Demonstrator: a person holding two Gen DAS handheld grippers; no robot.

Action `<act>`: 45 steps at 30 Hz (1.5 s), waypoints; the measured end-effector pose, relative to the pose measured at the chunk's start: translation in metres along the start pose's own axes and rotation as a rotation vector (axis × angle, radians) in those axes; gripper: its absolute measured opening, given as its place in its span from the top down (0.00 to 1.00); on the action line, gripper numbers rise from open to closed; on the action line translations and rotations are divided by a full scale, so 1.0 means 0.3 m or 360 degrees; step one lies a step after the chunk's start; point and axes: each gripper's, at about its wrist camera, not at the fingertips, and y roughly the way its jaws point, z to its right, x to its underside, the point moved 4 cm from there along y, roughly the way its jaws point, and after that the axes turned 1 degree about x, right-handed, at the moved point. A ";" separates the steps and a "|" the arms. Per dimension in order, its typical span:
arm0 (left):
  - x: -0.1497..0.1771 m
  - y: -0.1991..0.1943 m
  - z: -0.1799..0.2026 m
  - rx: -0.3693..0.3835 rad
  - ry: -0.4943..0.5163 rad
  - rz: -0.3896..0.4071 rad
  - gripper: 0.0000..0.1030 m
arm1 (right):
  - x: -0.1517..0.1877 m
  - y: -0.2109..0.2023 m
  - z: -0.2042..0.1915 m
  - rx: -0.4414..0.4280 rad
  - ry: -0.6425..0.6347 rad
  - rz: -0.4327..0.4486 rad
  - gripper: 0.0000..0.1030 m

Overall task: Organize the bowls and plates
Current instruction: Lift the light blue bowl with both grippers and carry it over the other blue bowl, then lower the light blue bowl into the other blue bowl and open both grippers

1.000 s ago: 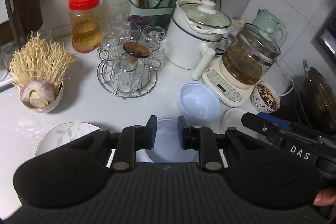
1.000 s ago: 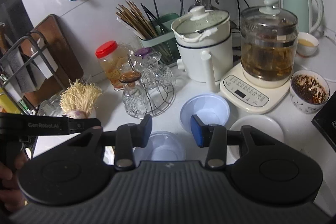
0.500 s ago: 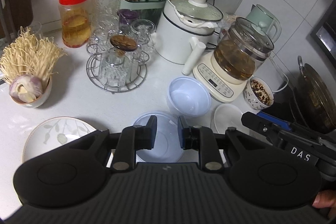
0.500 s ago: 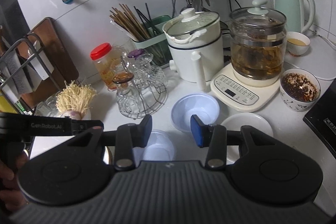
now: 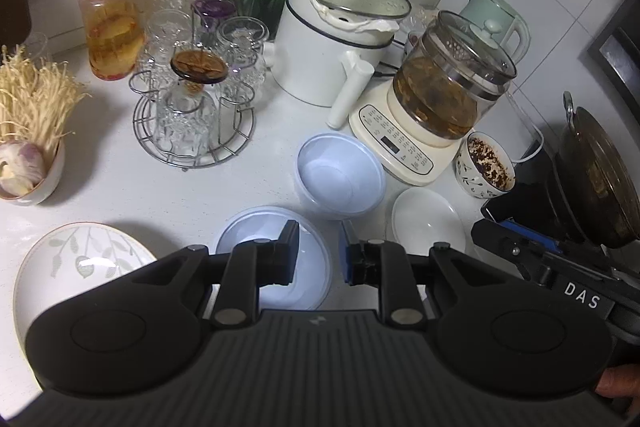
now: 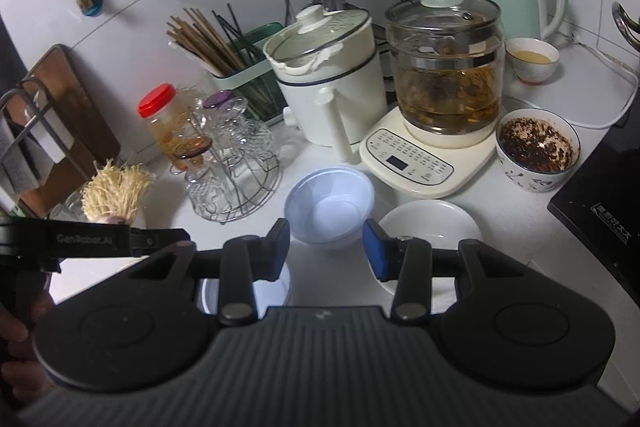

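Both grippers advanced; left fingers [image 5: 289, 253] apart, empty, over near bowl [image 5: 244, 231]; right fingers [image 6: 280, 247] apart, empty.

Left gripper [image 5: 319, 251] and right gripper [image 6: 326, 249] hover, fingers parted, empty.

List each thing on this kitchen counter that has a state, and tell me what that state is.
Left gripper: open, empty.
Right gripper: open, empty.
Deep pale blue plastic bowl: upright, empty.
Shallow pale blue plastic bowl: upright, empty.
Plain white plate: empty.
Leaf-patterned plate: empty.
Glass kettle: lidded, holding brown liquid.
White pot: lidded.
Red-capped jar: closed.
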 end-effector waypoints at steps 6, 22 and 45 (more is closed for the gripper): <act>-0.032 0.058 -0.004 -0.0022 0.0017 -0.0042 0.76 | -0.024 0.039 0.028 0.0023 0.0029 -0.0012 0.57; -0.125 0.230 -0.081 -0.0124 -0.0089 -0.0080 0.53 | -0.097 0.188 0.062 0.0017 0.0004 -0.0076 0.57; -0.164 0.584 -0.116 -0.0103 -0.0226 -0.0231 0.72 | -0.089 0.566 0.130 -0.0044 -0.0088 -0.0320 0.69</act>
